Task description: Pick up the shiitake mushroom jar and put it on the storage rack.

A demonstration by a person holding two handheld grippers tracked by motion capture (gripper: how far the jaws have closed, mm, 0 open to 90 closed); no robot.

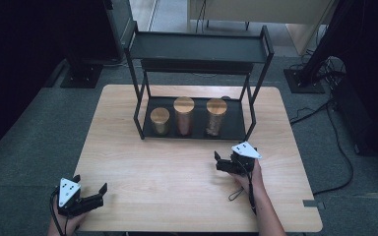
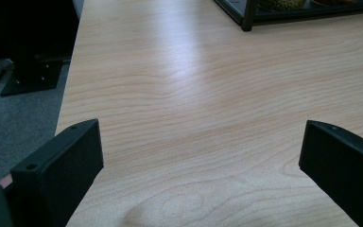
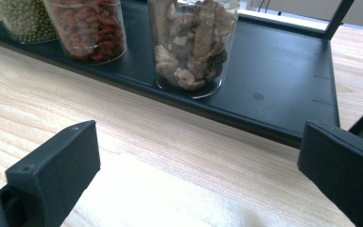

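Wooden lids cap three glass jars on the bottom tray of a black rack at the far side of the counter, as the high view has it. The jar of dried mushrooms stands rightmost, upright, straight ahead of the right hand-held gripper, which rests near the tray's front edge with jaws spread. The left hand-held gripper sits at the near left corner, well apart from the rack, so the right is plainly nearer.

From the left gripper view, its jaws stand wide over bare counter, the rack's corner far off at upper right.

From the right gripper view, spread jaws frame the mushroom jar, slightly left of centre; a jar of red berries and one of green peas stand farther left.
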